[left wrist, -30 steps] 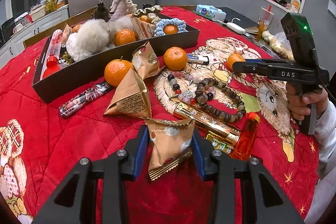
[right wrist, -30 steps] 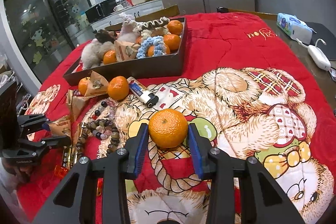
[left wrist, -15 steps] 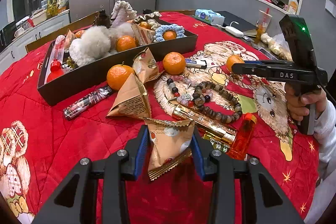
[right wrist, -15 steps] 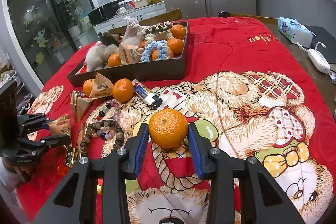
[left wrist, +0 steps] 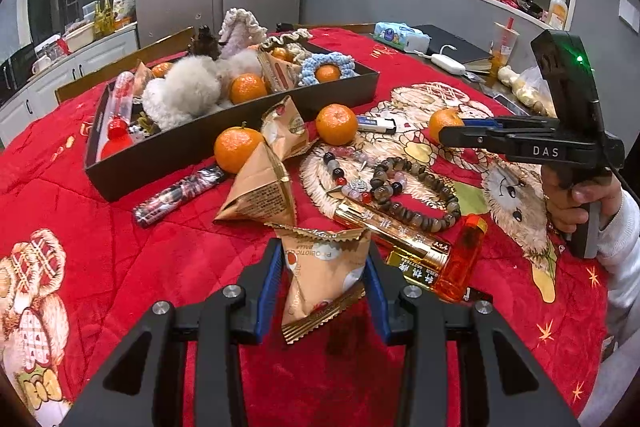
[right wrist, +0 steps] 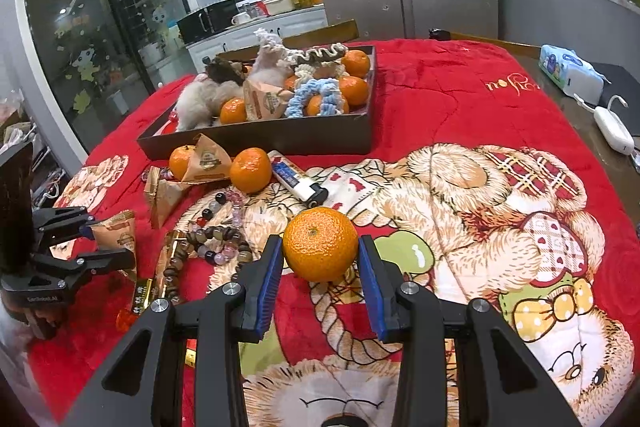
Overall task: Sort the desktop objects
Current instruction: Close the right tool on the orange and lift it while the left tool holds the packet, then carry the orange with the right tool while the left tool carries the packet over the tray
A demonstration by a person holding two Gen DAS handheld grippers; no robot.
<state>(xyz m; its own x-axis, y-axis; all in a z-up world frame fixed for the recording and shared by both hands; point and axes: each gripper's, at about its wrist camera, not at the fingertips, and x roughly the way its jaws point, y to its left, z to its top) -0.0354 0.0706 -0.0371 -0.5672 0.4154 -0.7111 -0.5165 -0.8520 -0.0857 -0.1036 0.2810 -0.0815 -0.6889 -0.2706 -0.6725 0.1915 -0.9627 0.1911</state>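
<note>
My left gripper (left wrist: 322, 285) is shut on a tan snack packet (left wrist: 322, 277) and holds it above the red cloth. My right gripper (right wrist: 320, 261) is shut on an orange tangerine (right wrist: 320, 243), lifted off the cloth; it also shows in the left wrist view (left wrist: 446, 121). A dark tray (left wrist: 240, 143) at the back holds tangerines, fluffy toys, a blue crochet ring and snack packets; it also shows in the right wrist view (right wrist: 280, 135). Loose on the cloth lie two tangerines (left wrist: 336, 123), snack packets (left wrist: 260, 193), bead bracelets (left wrist: 400, 187) and a lighter (right wrist: 298, 185).
A gold box (left wrist: 392, 233), an orange bottle (left wrist: 460, 261) and a dark patterned tube (left wrist: 178, 191) lie near the left gripper. A tissue pack (right wrist: 568, 67), a white charger (right wrist: 612, 127) and a drink cup (left wrist: 504, 43) stand at the table's far right edge.
Both grippers have risen a little, each with its held object; the table looks lower and farther in both views. Nothing was let go.
</note>
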